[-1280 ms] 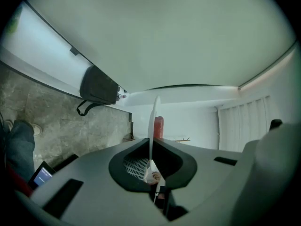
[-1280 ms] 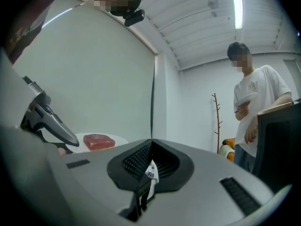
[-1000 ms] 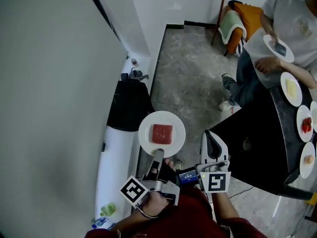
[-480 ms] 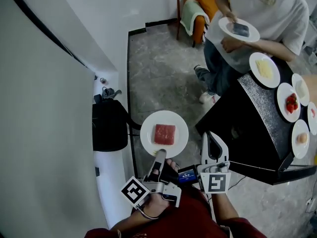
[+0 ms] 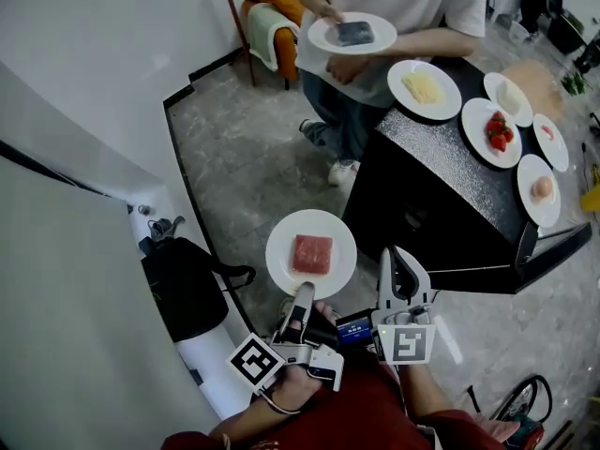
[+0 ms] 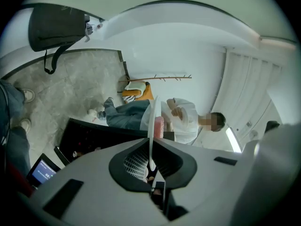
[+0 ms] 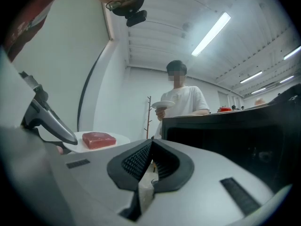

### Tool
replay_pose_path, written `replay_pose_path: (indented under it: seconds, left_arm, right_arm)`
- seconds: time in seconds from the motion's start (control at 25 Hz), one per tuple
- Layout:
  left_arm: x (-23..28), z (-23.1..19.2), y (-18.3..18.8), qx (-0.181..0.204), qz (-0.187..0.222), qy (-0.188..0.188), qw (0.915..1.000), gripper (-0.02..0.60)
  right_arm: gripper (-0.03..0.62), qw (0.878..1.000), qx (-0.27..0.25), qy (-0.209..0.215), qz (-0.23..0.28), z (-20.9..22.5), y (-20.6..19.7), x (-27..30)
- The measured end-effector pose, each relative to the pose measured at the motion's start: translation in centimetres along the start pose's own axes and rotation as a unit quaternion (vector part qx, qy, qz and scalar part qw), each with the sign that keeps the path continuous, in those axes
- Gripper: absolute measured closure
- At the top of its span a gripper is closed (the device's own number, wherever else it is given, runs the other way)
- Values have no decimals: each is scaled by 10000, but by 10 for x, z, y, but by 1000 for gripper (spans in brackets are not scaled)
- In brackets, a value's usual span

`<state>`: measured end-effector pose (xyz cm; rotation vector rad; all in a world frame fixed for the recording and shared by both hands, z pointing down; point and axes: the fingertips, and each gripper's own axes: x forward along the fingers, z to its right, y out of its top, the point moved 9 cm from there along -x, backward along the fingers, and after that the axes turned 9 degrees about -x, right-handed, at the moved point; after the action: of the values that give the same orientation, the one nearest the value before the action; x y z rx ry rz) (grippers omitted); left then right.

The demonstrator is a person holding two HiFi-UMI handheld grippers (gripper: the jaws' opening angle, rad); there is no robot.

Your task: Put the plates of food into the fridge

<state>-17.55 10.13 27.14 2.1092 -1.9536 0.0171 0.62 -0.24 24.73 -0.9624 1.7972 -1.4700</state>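
Overhead, the left hand-held gripper (image 5: 301, 292) clamps the rim of a white plate (image 5: 281, 251) bearing a red slab of meat (image 5: 312, 253), held above the floor beside the black worktop (image 5: 441, 176). The right hand-held gripper (image 5: 401, 262), jaws pressed together and empty, points toward that worktop.

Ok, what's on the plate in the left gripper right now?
One red slab of food, lying near the middle of the white plate. The left gripper, shut on the near rim, covers that edge; nothing else shows on it.
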Motion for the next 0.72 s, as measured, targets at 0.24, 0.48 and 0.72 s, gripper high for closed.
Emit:
replay_pose_path:
  seconds: [0.24,0.48,0.72]
  left_arm:
    - [14,2,11,139,-817,241,9963,565]
    - [24,6,25,305,-1425,351,9887,565]
    - [32,2,33,457,-2107,592,9747,565]
  right_arm:
    - [583,9964,-72,-729,-428,-8,0,-13]
    - [583,9896,-119,-1326,-552,-19,6,-21]
    - [583,9759,-149,-2009,-841,-29,7,-38]
